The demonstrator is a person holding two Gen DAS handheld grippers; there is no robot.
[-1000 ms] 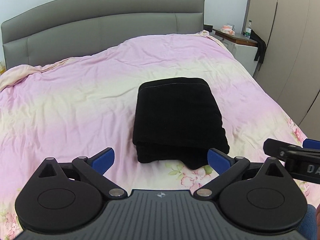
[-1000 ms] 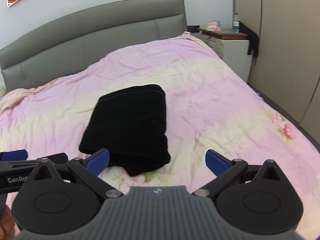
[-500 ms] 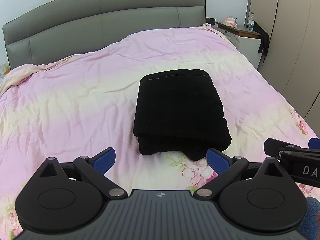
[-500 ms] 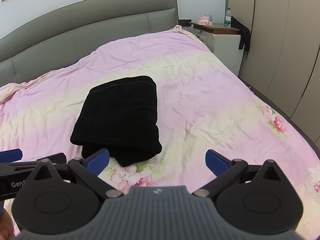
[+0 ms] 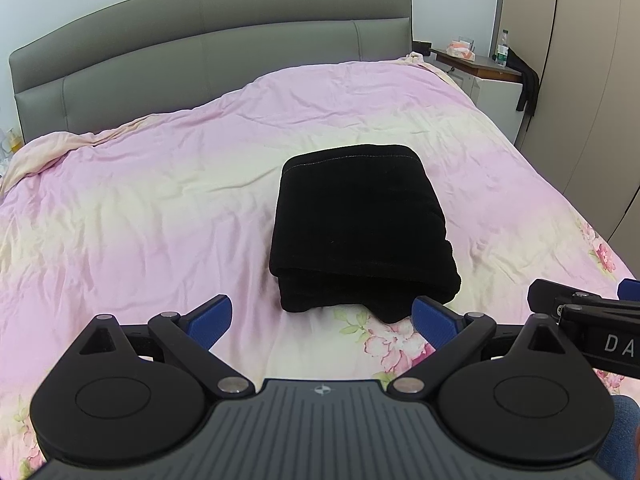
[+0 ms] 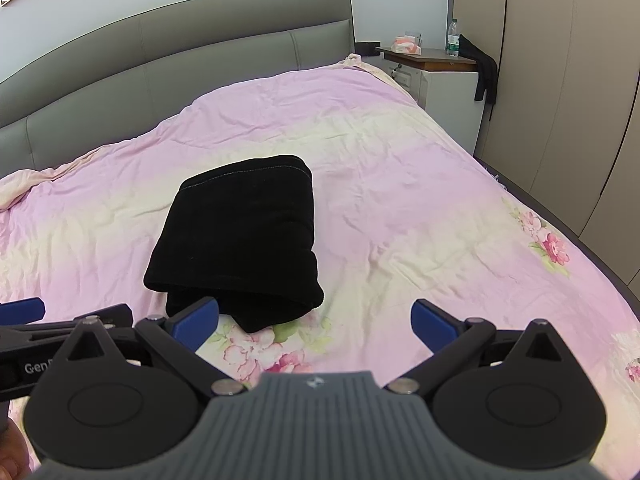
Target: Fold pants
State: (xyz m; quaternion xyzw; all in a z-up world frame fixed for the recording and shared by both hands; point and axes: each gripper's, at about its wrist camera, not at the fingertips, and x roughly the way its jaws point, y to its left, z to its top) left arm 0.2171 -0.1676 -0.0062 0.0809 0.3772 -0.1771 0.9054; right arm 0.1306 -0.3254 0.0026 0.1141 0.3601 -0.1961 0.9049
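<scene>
The black pants [image 5: 360, 228] lie folded into a thick rectangular stack on the pink bedspread [image 5: 140, 208]; they also show in the right wrist view [image 6: 244, 236]. My left gripper [image 5: 322, 316] is open and empty, held above the bed just short of the stack's near edge. My right gripper [image 6: 316, 320] is open and empty, near the stack's near right corner. The right gripper shows at the right edge of the left wrist view [image 5: 588, 312]. The left gripper shows at the left edge of the right wrist view [image 6: 60, 316].
A grey padded headboard [image 5: 208, 44] stands at the far end of the bed. A nightstand [image 6: 436, 68] with a bottle and a tissue box stands at the far right. Beige wardrobe doors [image 6: 560, 80] line the right side.
Both grippers have drawn back and risen, away from the folded pants. The stack sits farther away in both views. Both stay open and empty.
</scene>
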